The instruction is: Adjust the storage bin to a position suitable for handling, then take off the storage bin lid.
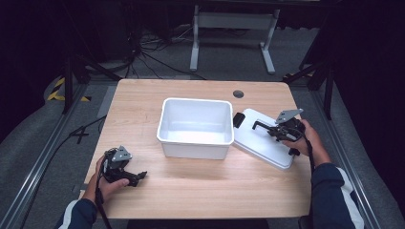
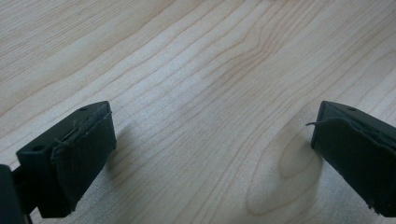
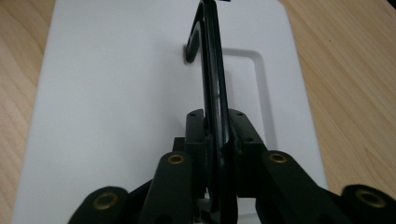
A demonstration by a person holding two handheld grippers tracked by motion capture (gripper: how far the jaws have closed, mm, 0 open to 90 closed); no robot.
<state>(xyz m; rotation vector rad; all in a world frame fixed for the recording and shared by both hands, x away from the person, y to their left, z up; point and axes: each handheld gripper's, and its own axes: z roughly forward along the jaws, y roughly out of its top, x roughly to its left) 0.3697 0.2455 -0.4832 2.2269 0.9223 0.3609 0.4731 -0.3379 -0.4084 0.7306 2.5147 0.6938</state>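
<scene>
Right gripper clamped on the lid's raised handle; thin edge grip, so the lid may swing or slip. Left gripper open, idle above table.

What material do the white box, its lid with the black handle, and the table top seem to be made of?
The white box looks like moulded plastic: smooth, slightly glossy walls with rounded corners. The lid seems the same plastic, smooth and matt white, with a moulded recess. Its black handle, clamped in the right gripper, is thin and dark, probably plastic or metal. The table shows pale wood grain, possibly laminate.
</scene>
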